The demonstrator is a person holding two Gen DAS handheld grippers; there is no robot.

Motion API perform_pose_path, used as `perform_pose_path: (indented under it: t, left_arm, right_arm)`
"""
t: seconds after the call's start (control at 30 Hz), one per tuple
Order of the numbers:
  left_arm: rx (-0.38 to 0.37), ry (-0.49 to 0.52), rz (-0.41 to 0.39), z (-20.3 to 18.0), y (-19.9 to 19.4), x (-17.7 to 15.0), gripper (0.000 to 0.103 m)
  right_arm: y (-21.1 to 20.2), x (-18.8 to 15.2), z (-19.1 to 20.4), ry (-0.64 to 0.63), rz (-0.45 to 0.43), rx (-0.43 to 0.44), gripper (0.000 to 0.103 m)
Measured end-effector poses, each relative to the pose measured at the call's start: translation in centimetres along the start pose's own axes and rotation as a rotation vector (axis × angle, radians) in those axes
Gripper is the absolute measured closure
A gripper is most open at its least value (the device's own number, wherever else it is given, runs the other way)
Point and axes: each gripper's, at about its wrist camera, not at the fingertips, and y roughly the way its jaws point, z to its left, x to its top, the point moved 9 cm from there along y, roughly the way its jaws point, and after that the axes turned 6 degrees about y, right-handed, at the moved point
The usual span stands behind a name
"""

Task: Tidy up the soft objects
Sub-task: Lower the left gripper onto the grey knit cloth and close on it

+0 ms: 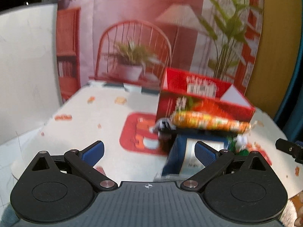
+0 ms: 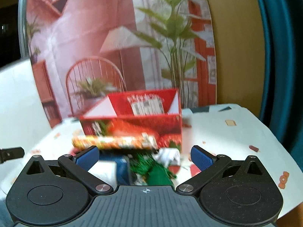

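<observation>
Two grippers hang over a round table (image 1: 79, 124) with a white cloth that has small orange and red pictures on it. Both pictures are blurry, so small things are hard to make out.

The left gripper (image 1: 149, 151) is wide open, with its blue pads (image 1: 93, 152) far apart and nothing between them. The right gripper (image 2: 144, 158) is wide open too and holds nothing.

A long orange snack packet (image 1: 210, 123) lies flat near the middle of the left view. Its long side runs from left to right across the picture, with the right end a little lower. It rests on top of a blue box (image 1: 181, 157) and sits just in front of a red box (image 1: 204, 102). In the right view the same orange snack packet (image 2: 113, 141) also runs side to side, a little left of the middle, in front of the red box (image 2: 132, 119). The red box is open on top.

A green crinkly bag (image 2: 157, 172) lies low in the middle of the right view, beside the blue box (image 2: 121, 168). Something white and soft (image 2: 169, 156) sits just above the green bag. I cannot tell what it is.

A red mat (image 1: 140, 134) lies flat on the cloth, left of the blue box. Behind the table stands a big picture of a pink room (image 1: 132, 28) with a chair, a lamp and plants.
</observation>
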Motion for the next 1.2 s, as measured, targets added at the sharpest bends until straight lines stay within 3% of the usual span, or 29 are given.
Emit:
perform_pose_path:
  t: [0.17, 0.53, 0.77, 0.93, 1.07, 1.2]
  left_arm:
    - [-0.033, -0.023, 0.097, 0.1, 2.3, -3.2, 0.003]
    - [-0.105, -0.041, 0.260, -1.7, 6.1, -7.8, 0.012]
    - [-0.143, -0.092, 0.278, -2.3, 7.4, -8.6, 0.028]
    - [-0.143, -0.078, 0.271, -2.6, 7.6, -8.7, 0.031]
    - [-0.147, -0.060, 0.311, -2.9, 8.3, -9.5, 0.036]
    - [-0.136, -0.014, 0.302, -3.2, 8.3, -9.6, 0.036]
  right_arm:
    - [1.6, -2.0, -1.8, -0.021, 0.010, -0.095, 0.000]
    - [4.3, -6.1, -4.4, -0.015, 0.121, -0.143, 0.000]
    - [5.7, -8.0, -5.3, -0.013, 0.170, -0.150, 0.016]
    - [6.7, -9.1, -5.6, 0.019, 0.195, -0.117, 0.024]
    - [7.4, -10.1, -5.2, 0.019, 0.238, -0.087, 0.032]
    - [7.8, -10.9, -4.6, -0.001, 0.266, -0.073, 0.034]
